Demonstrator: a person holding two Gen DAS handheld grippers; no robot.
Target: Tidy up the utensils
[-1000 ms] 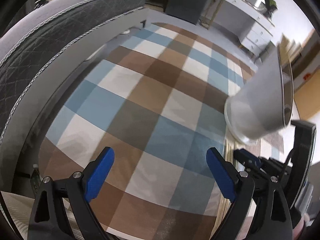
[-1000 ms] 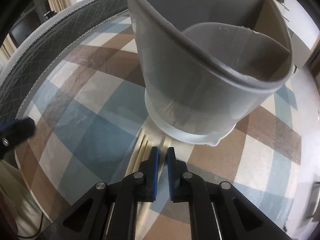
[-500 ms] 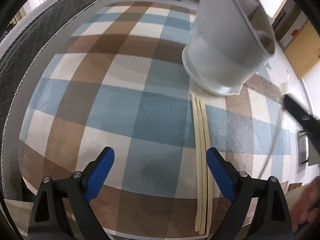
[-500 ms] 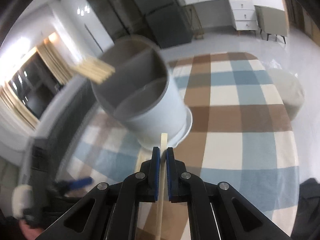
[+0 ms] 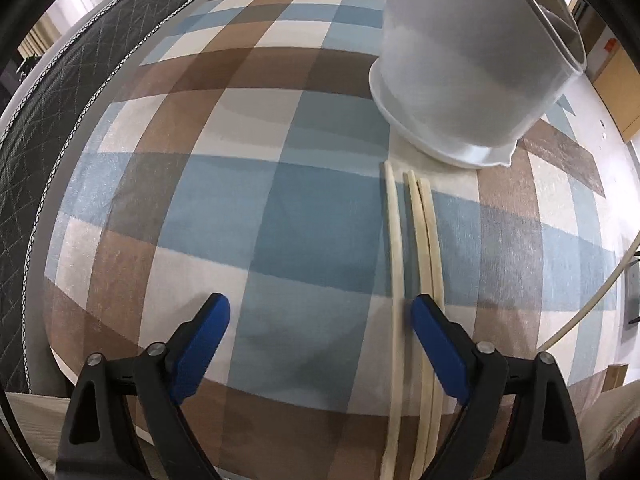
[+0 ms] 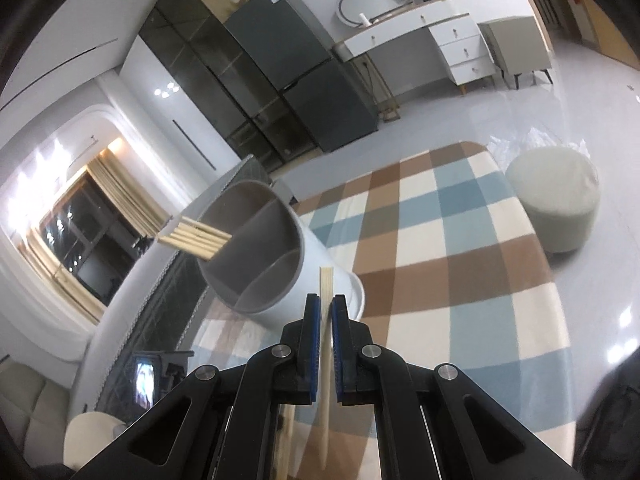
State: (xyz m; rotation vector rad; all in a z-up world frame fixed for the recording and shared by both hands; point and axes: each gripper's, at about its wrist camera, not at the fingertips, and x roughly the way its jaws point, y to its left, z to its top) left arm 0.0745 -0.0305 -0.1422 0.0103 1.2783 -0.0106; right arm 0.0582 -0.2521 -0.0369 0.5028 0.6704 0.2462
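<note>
On the checked cloth [image 5: 248,216], three chopsticks [image 5: 416,248] lie just beside your wide-open, empty left tongs [image 5: 320,332], by its right finger. Your right tongs [image 6: 325,312] pinch one chopstick [image 6: 324,344] upright before the holder [image 6: 264,264].

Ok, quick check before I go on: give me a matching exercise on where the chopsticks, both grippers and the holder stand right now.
Things:
1. left gripper
2. right gripper
3. three loose chopsticks
4. utensil holder

States:
A. grey inside, divided into compartments, a bundle of chopsticks sticking out of one
B. shut on a single chopstick
C. lying side by side on the plaid cloth, below the holder
D. open, holding nothing

Pairs: 1-D, 2-B, 3-C, 4-A
</note>
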